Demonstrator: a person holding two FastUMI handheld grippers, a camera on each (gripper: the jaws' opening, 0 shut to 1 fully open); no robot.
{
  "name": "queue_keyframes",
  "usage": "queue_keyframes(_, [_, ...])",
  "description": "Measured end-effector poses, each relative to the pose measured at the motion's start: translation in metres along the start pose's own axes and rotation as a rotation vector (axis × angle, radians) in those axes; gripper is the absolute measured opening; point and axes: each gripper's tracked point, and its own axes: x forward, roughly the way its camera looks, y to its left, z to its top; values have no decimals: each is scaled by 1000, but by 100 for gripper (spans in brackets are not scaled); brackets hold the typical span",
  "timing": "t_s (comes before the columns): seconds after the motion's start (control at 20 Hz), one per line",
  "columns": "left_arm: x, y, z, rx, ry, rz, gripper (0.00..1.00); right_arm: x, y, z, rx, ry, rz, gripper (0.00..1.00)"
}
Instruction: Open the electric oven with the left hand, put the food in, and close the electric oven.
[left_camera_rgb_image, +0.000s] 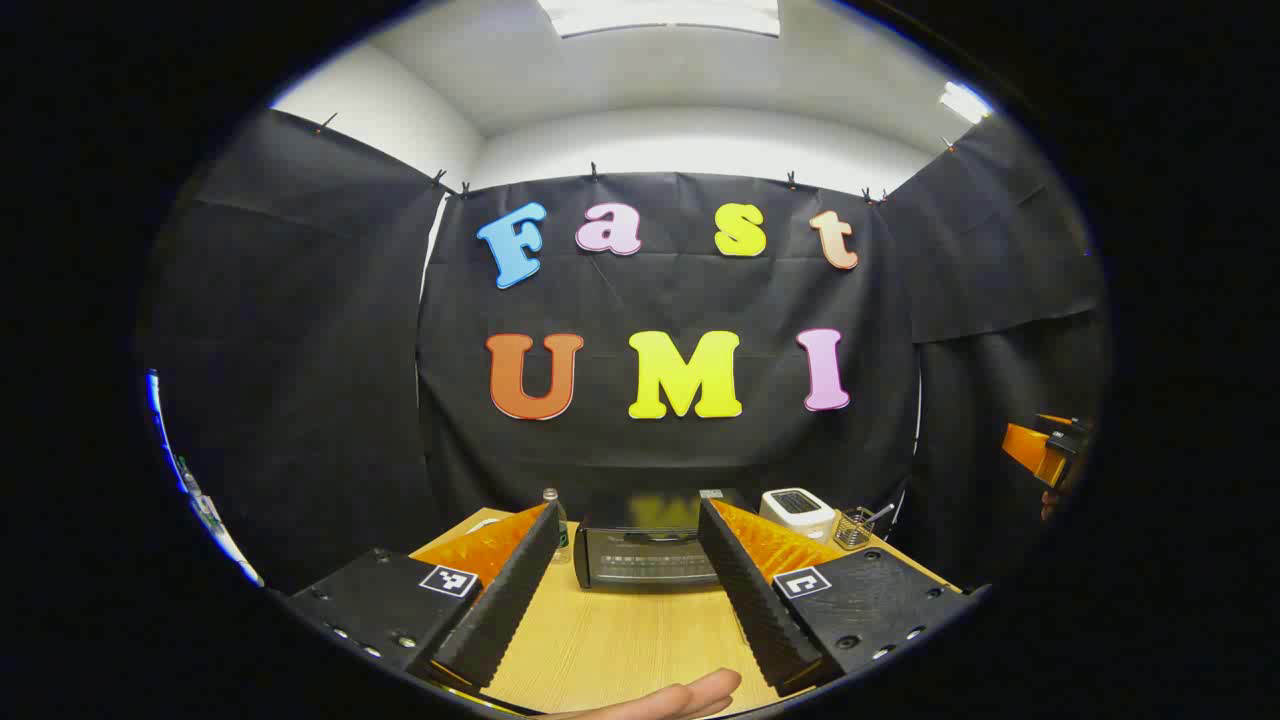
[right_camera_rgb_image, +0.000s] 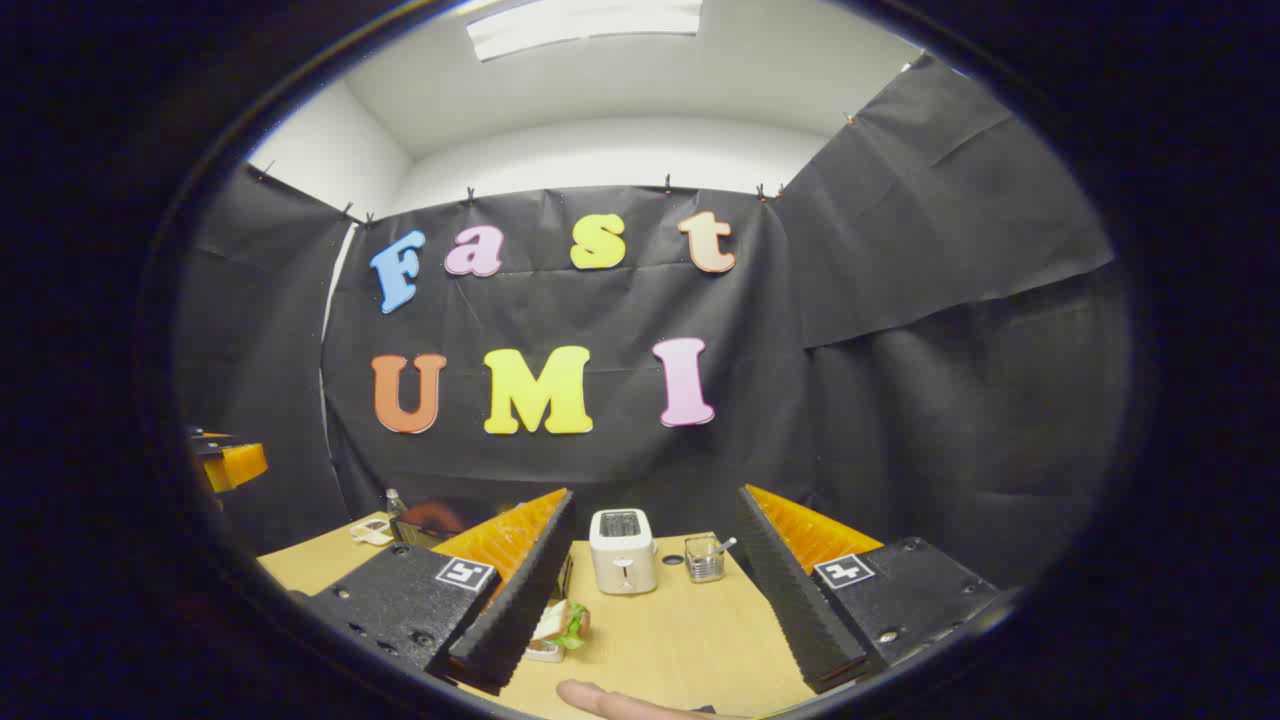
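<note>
The black electric oven (left_camera_rgb_image: 640, 555) stands on the wooden table (left_camera_rgb_image: 620, 640) against the back cloth, door shut. My left gripper (left_camera_rgb_image: 628, 510) is held above the table, well in front of the oven, open with nothing between its fingers. In the right gripper view the oven (right_camera_rgb_image: 425, 520) is half hidden behind the left finger. The food, a sandwich (right_camera_rgb_image: 563, 622) with green lettuce on a small white dish, lies on the table just beside that finger. My right gripper (right_camera_rgb_image: 655, 495) hangs open and empty above the table.
A white toaster (left_camera_rgb_image: 797, 512) and a wire cup (left_camera_rgb_image: 853, 527) stand right of the oven, a small bottle (left_camera_rgb_image: 553, 510) to its left. The other gripper (left_camera_rgb_image: 1050, 450) shows at the far right edge. A person's fingertip (left_camera_rgb_image: 690, 693) shows at the bottom.
</note>
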Motion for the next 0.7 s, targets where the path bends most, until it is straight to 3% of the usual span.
queue_keyframes(0.2, [0, -5, -1, 2, 0, -1, 92, -3, -5, 3, 7, -22, 2, 92])
queue_keyframes(0.25, [0, -10, -1, -7, 2, -13, 92, -5, -7, 1, 5, -18, 0, 100])
queue_keyframes(0.3, [-2, -13, -1, -8, -1, -21, 92, -5, -8, 0, 2, -15, -2, 100])
queue_keyframes(0.35, [-2, -13, 1, -3, -11, -23, 92, -4, -10, 0, -6, -17, -6, 92])
queue_keyframes(0.4, [-3, -13, 1, 8, -19, -22, 92, -4, -11, 1, -15, -21, -12, 92])
queue_keyframes(0.45, [-2, -13, 0, 15, -23, -20, 92, -4, -13, 1, -18, -28, -16, 100])
queue_keyframes(0.5, [-3, -14, -4, 20, -18, -21, 92, -3, -14, 0, -20, -34, -19, 92])
queue_keyframes(0.55, [-3, -17, -10, 21, -2, -29, 92, -2, -14, -2, -23, -36, -25, 100])
queue_keyframes(0.6, [-3, -20, -14, 20, 6, -34, 92, 1, -15, -2, -26, -42, -31, 92])
queue_keyframes(0.7, [0, -20, -16, 23, -3, -33, 92, 6, -14, -3, -33, -48, -42, 92])
